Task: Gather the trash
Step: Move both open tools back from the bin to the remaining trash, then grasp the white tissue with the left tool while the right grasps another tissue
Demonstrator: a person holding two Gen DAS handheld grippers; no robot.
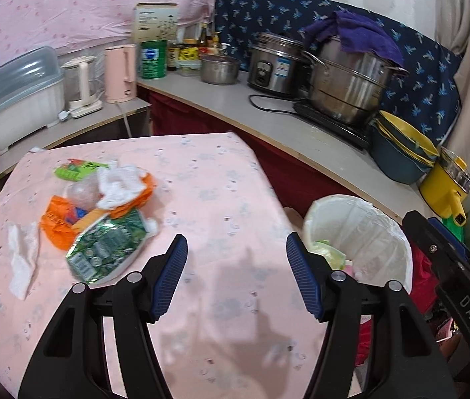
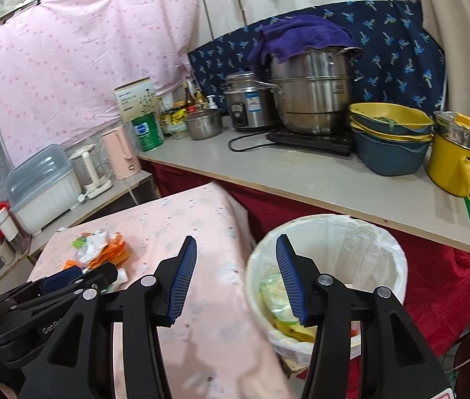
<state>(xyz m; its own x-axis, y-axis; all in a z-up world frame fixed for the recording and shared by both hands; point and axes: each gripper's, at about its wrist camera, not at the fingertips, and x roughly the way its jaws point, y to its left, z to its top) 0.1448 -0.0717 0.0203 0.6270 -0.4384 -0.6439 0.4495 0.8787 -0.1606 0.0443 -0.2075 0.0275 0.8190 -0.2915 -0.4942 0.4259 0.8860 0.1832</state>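
Left wrist view: one trash pile, one lined bin, both grippers' fingers apart, empty.

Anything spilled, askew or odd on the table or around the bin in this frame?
Only the expected mess: a heap of wrappers and a loose tissue lie uncollected on the pink tablecloth. The lined bin stands upright beside the table, already holding some trash. Nothing looks spilled.
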